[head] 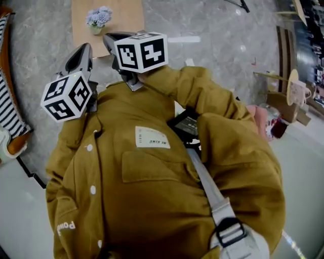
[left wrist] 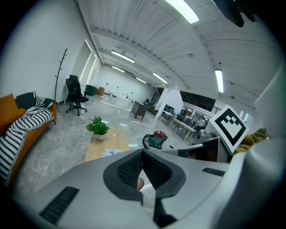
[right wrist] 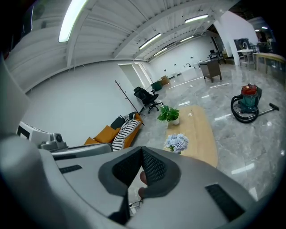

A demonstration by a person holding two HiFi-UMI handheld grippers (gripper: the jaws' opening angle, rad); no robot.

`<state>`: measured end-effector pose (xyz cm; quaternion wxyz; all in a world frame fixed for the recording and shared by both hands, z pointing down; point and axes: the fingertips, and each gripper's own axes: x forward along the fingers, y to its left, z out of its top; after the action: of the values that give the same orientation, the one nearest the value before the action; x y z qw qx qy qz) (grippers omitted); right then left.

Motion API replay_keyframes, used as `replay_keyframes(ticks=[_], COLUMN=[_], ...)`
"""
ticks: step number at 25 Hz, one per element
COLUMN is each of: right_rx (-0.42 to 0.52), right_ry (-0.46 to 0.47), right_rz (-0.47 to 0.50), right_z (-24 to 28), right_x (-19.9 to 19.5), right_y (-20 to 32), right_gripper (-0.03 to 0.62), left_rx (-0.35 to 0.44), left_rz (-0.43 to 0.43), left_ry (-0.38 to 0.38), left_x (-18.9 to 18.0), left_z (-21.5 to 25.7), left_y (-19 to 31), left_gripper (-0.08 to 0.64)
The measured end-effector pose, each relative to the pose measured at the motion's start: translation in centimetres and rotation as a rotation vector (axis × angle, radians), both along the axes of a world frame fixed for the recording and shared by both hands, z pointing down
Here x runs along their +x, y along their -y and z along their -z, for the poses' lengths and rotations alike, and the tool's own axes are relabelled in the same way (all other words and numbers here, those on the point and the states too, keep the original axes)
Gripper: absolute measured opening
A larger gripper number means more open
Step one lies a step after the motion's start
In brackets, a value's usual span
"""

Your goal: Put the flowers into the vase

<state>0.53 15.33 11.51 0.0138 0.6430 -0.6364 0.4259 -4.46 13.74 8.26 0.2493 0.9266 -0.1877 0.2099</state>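
A bunch of pale blue flowers stands in a small vase on a low wooden table at the top of the head view. The same flowers show in the right gripper view, just beyond the jaws, and only their top peeks over the left gripper's jaws. Both grippers are held up in front of the person's chest, well away from the table. My left gripper is shut with nothing in it. My right gripper is shut and holds nothing.
A green potted plant sits at the table's far end. An orange sofa with a striped blanket lies to one side, and a vacuum cleaner stands on the grey floor. The person's mustard jacket fills the lower head view.
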Motion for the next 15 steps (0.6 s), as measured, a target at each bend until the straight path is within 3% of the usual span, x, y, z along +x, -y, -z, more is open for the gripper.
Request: replay_keyframes(ticks=[5, 10, 15], right_rx=[0.037, 0.08, 0.127], right_ry=[0.026, 0.022, -0.18], right_rz=[-0.028, -0.051, -0.041], right_z=[1.8, 1.5, 1.4], right_x=[-1.1, -0.4, 0.0], right_y=[0.0, -0.5, -1.8], right_gripper=[0.005, 0.005, 0.005], left_rx=[0.0, 0.012, 0.018], left_rz=[0.008, -0.007, -0.027], left_ry=[-0.023, -0.043, -0.048], left_x=[-2.0, -1.2, -0.3], left_z=[1.4, 0.1, -0.8], left_y=[-1.5, -2.7, -3.0], left_gripper=[0.002, 0.002, 0.002])
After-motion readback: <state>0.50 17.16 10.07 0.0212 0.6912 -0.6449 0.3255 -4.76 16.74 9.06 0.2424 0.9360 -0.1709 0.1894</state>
